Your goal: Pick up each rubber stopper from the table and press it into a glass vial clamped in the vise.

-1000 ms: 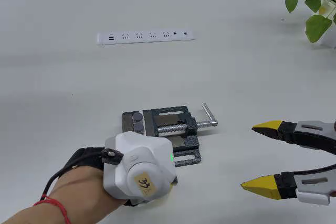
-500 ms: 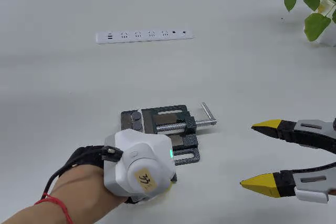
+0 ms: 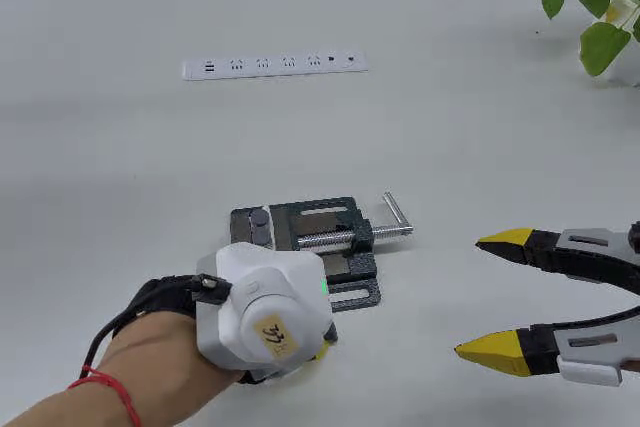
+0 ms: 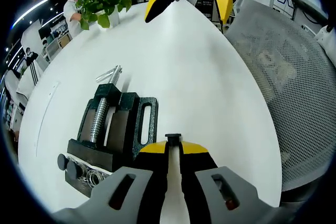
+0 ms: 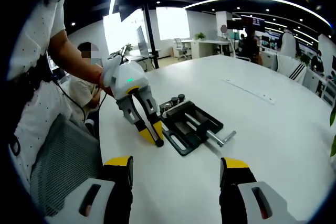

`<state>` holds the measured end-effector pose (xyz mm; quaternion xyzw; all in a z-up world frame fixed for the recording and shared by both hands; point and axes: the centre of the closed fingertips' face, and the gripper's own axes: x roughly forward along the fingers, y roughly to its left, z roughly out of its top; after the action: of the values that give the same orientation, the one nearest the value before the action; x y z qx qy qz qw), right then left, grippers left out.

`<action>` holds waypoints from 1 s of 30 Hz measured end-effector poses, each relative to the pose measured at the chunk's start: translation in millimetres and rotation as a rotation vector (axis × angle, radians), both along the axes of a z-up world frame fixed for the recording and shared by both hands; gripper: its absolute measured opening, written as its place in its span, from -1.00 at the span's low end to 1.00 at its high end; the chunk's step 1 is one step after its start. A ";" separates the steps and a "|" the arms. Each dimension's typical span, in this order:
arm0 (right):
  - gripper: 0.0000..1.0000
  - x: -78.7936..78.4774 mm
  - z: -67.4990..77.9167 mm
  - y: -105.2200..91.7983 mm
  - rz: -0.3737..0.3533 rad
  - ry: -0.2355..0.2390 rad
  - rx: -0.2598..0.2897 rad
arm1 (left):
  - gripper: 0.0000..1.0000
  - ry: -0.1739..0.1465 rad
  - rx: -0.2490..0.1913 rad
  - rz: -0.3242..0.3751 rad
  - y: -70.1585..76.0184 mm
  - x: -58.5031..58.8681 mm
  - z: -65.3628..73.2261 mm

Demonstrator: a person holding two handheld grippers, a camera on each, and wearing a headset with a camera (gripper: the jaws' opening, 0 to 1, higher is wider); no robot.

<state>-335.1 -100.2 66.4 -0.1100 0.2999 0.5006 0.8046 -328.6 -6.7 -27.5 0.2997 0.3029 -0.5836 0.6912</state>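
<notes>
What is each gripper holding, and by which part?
The left gripper pinches a small black rubber stopper between its fingers; right gripper is open, empty.

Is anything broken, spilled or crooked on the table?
No, nothing stands out. The vise sits flat on the table, and its vials stand upright with nothing spilled. The left gripper is shut on what looks like a small dark stopper. The right gripper is open, away from the vise.

- Left gripper (image 4: 173, 142): white rounded housing (image 3: 262, 317), green light (image 3: 325, 288), yellow sticker (image 3: 272, 335) marked perhaps "37".
- Right gripper (image 3: 468, 297): black jaws, yellow tips, pale grey slotted mounts.
- Wrist: black strap (image 3: 160, 299), black cable (image 3: 108, 335), red cord (image 3: 104, 391).
</notes>
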 end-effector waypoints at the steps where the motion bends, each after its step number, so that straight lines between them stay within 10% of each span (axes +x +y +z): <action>1: 0.29 -0.3 0.3 1.1 0.001 0.001 0.000 | -0.91 0.002 -0.005 0.002 -0.3 -0.4 1.1; 17: 0.17 2.4 27.1 35.2 0.070 0.027 0.047 | -0.92 0.068 -0.222 0.161 2.3 -4.8 60.9; 30: -0.09 -6.7 63.5 80.1 0.223 0.068 0.100 | -0.92 0.043 -0.388 0.240 26.7 -14.8 118.7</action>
<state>-341.8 -20.1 129.9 -0.0853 0.2877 0.6049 0.7376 -343.4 20.0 91.2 0.1106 0.2331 -0.5506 0.7939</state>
